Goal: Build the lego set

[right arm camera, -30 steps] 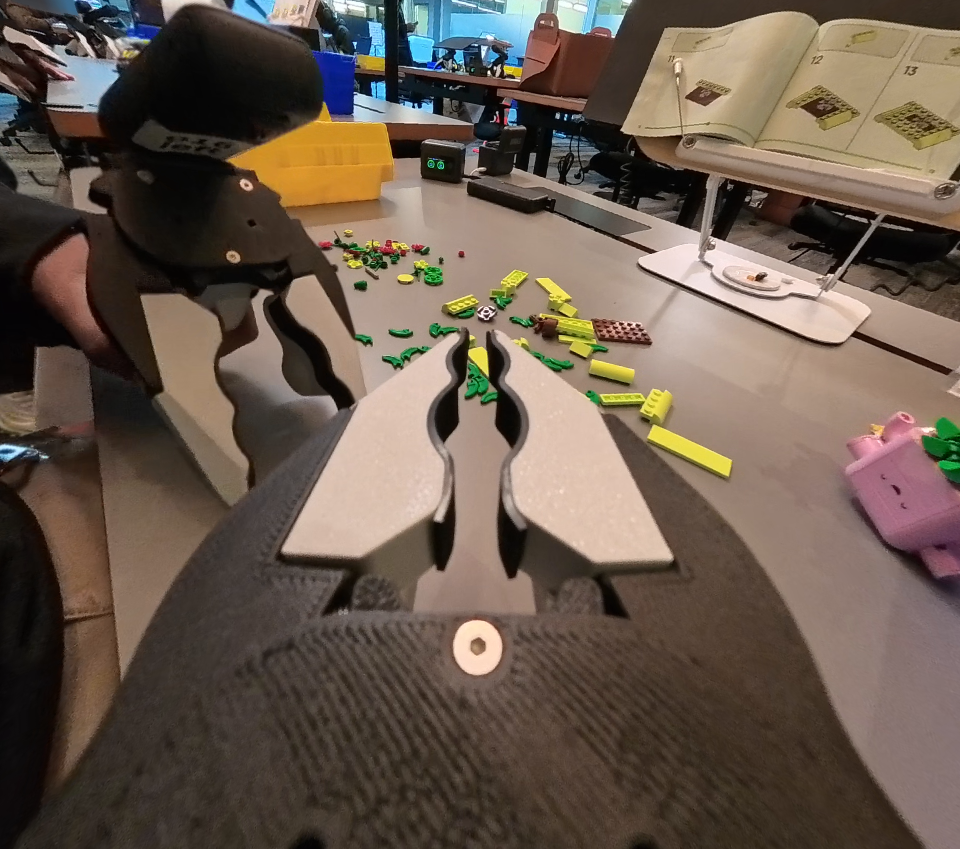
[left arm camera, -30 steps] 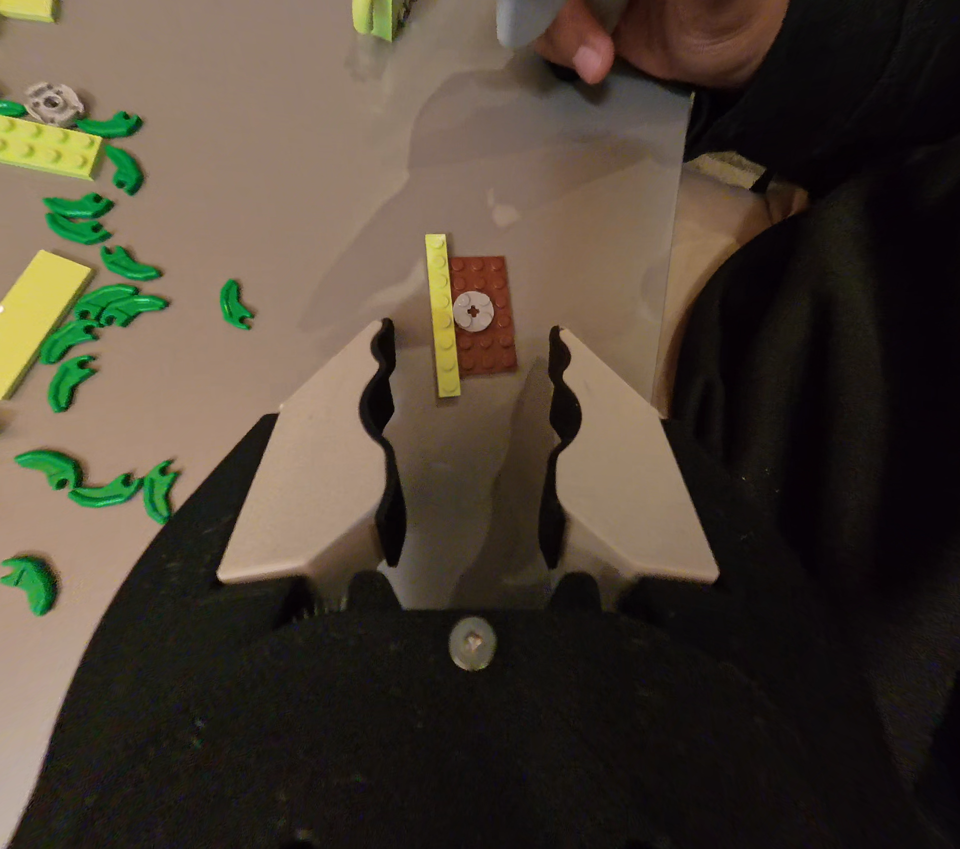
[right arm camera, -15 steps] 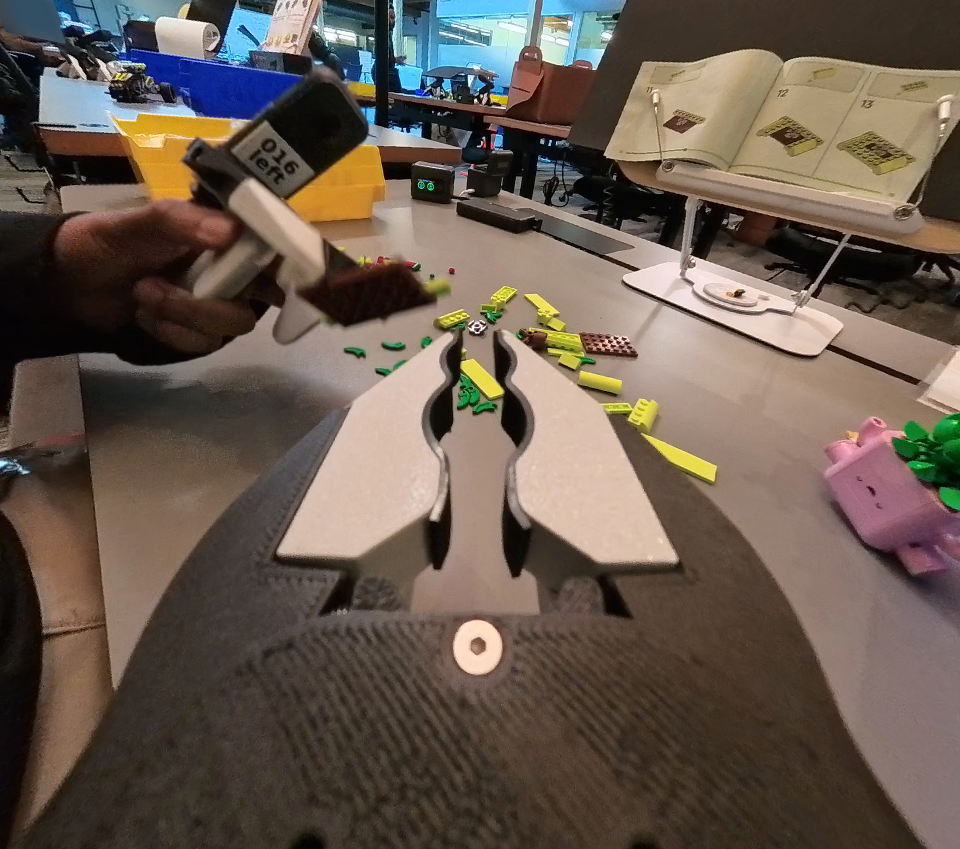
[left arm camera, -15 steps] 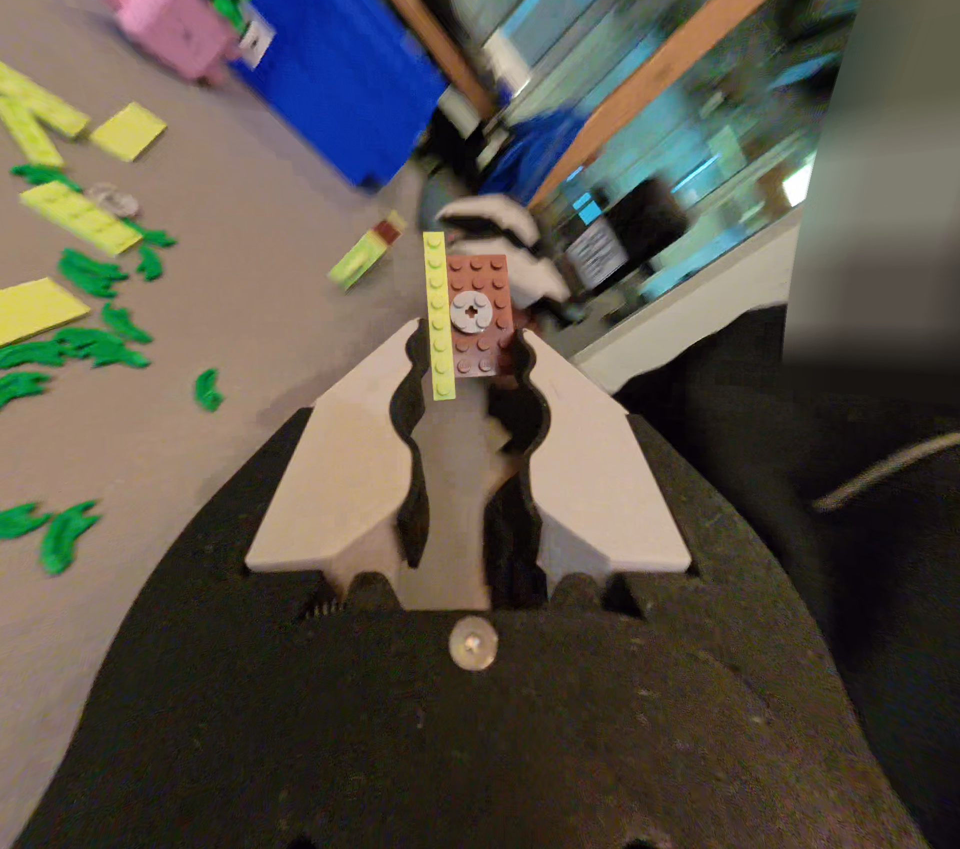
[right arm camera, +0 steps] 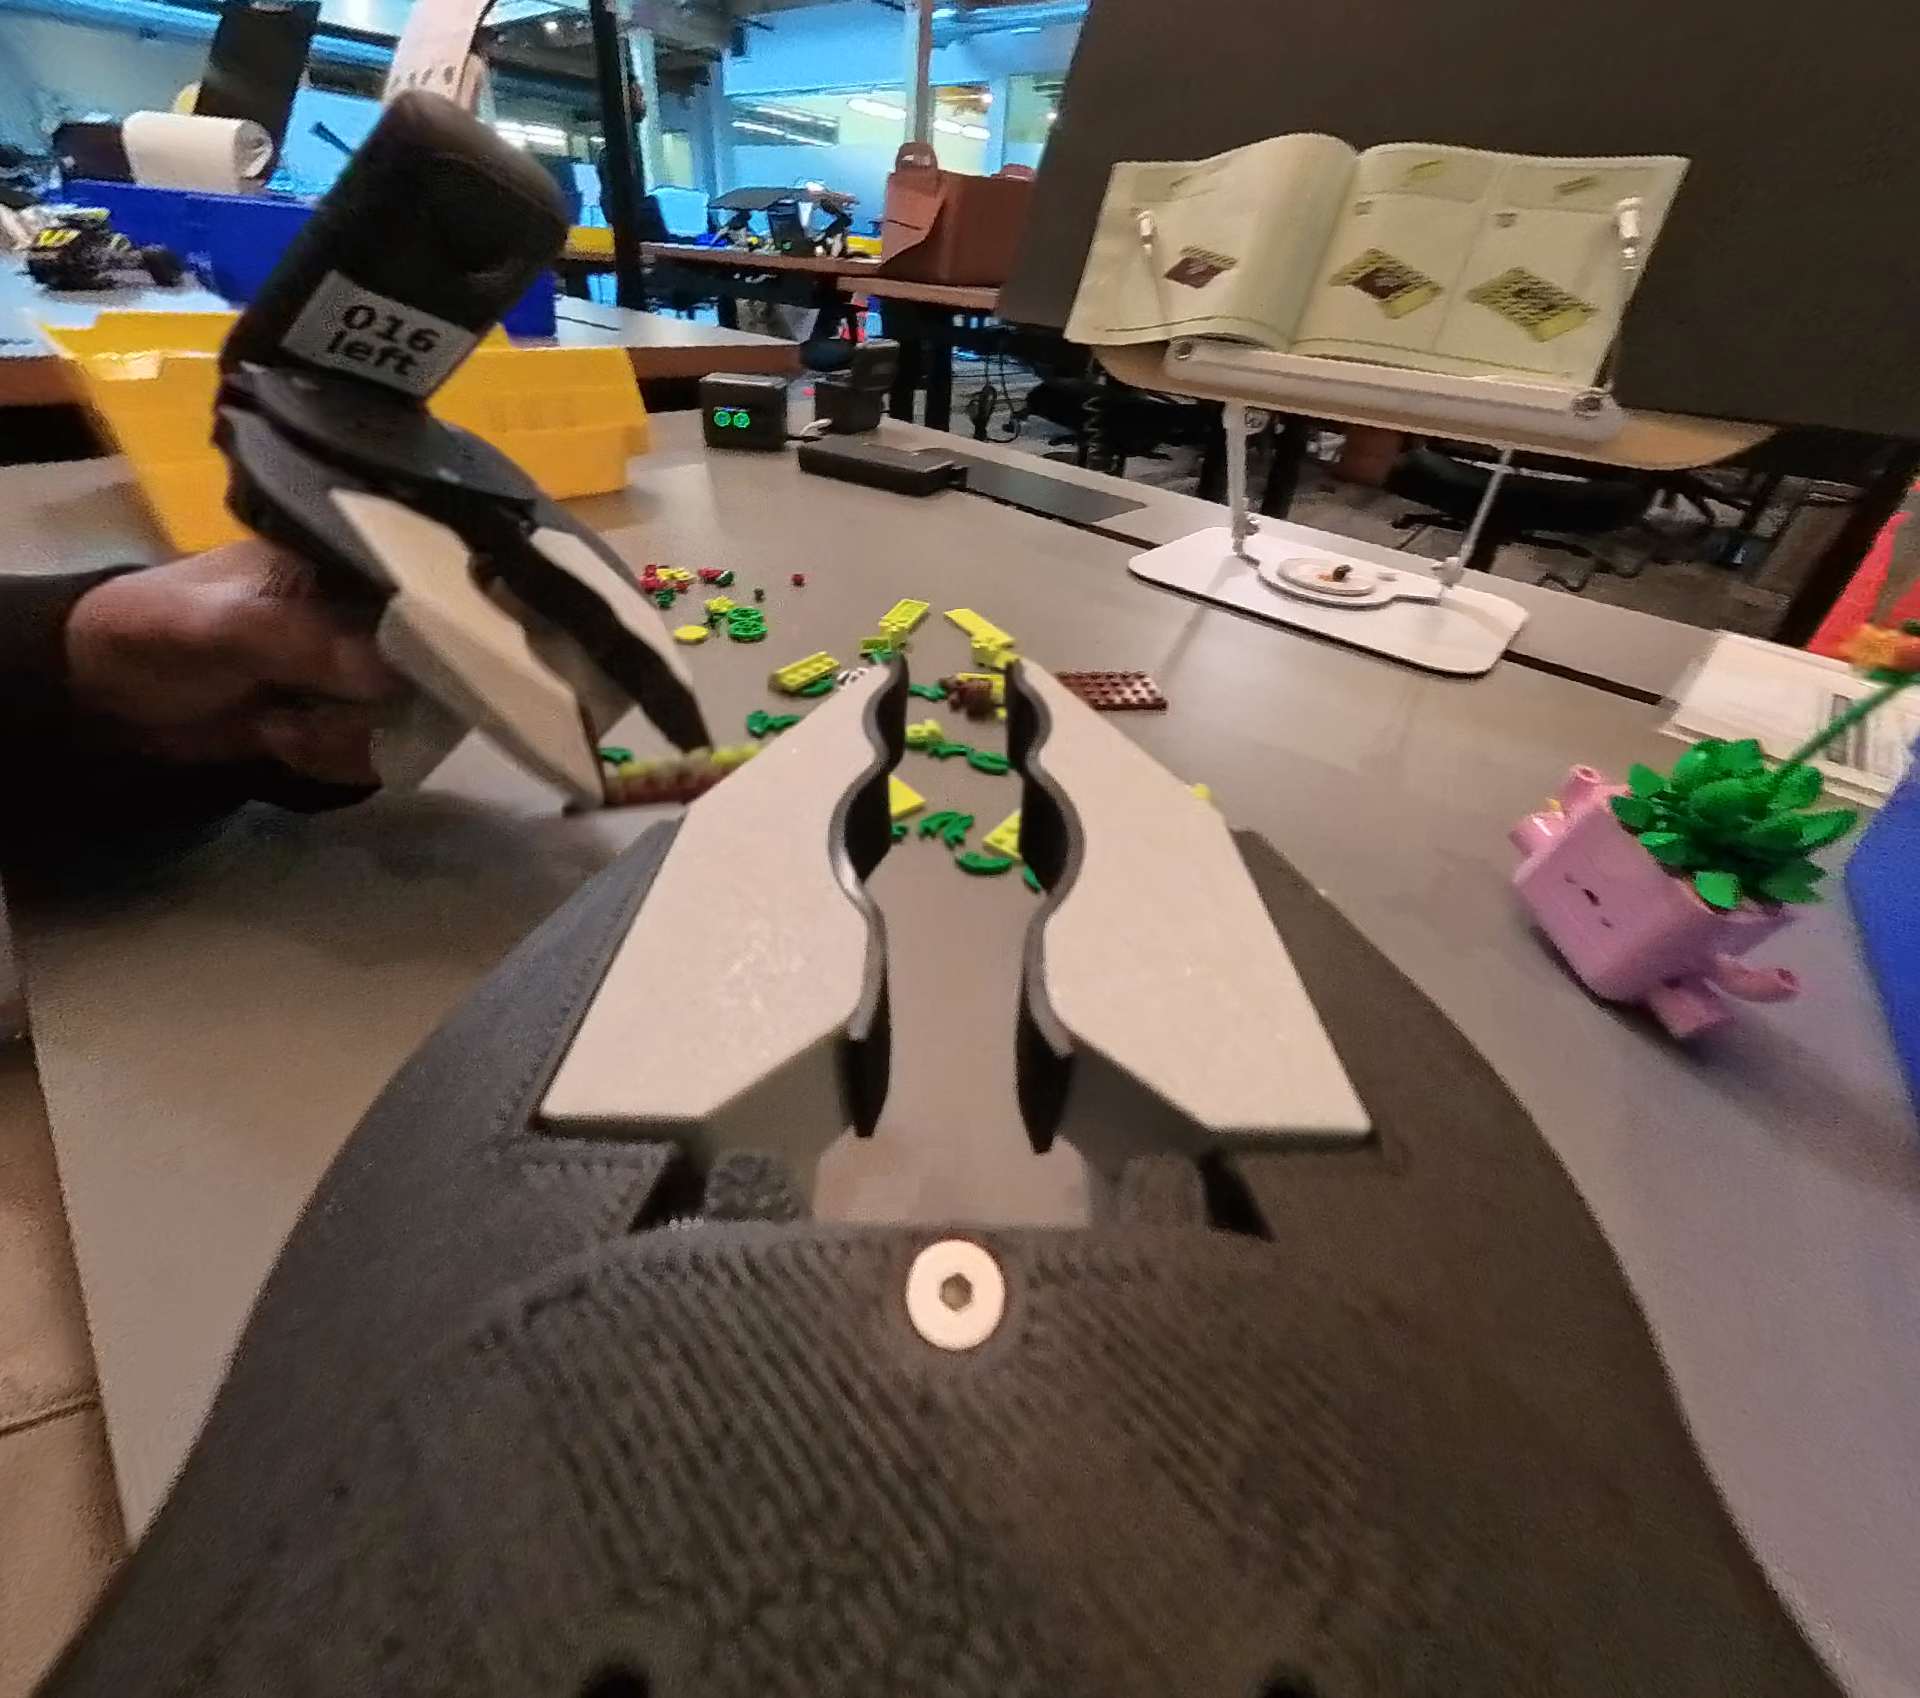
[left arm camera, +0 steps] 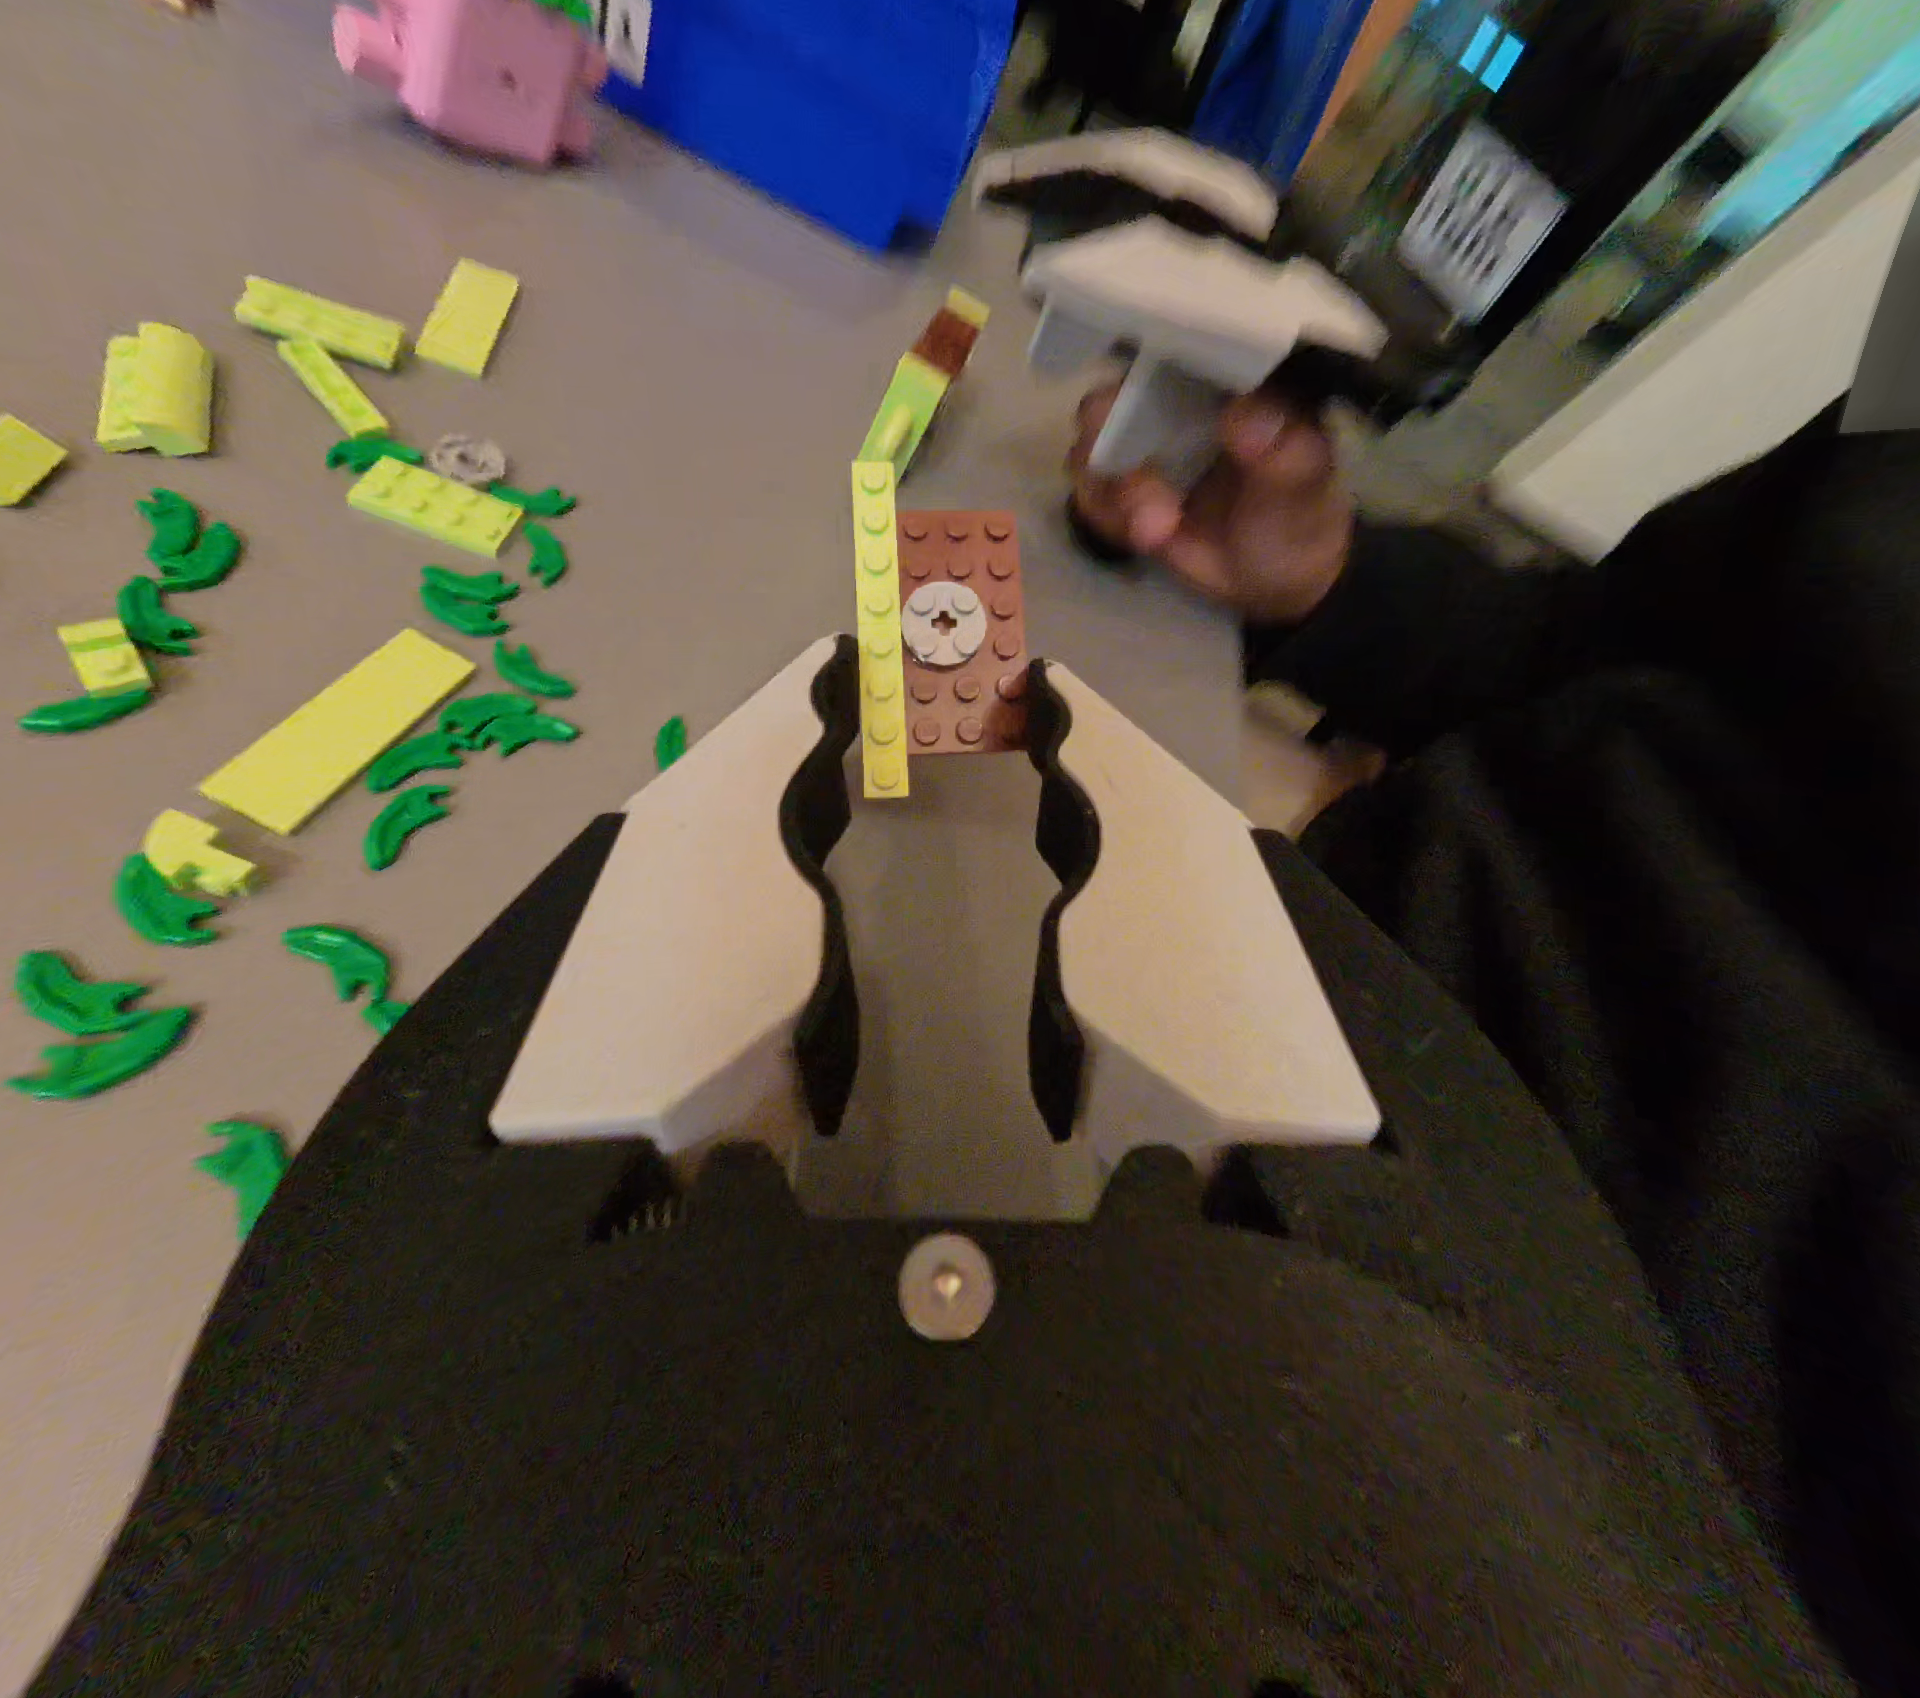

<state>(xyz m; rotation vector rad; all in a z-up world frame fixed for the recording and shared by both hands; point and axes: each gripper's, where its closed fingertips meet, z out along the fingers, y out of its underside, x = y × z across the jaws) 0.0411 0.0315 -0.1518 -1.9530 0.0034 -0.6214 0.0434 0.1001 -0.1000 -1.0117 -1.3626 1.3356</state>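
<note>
Left hand-held gripper (left arm camera: 935, 687) clamped, tilted down; right hand-held gripper (right arm camera: 956, 687) slightly parted, empty.

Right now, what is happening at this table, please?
A person is building a lego set with a hand-held tool in each hand. The left tool is shut on a small assembly: a brown plate with a lime strip and a grey round piece. The right tool is open and empty. Green leaves and lime pieces lie loose on the grey table. An instruction booklet stands open behind.

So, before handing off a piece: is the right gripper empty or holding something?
Empty: right gripper fingers stand apart, nothing between them.
</note>
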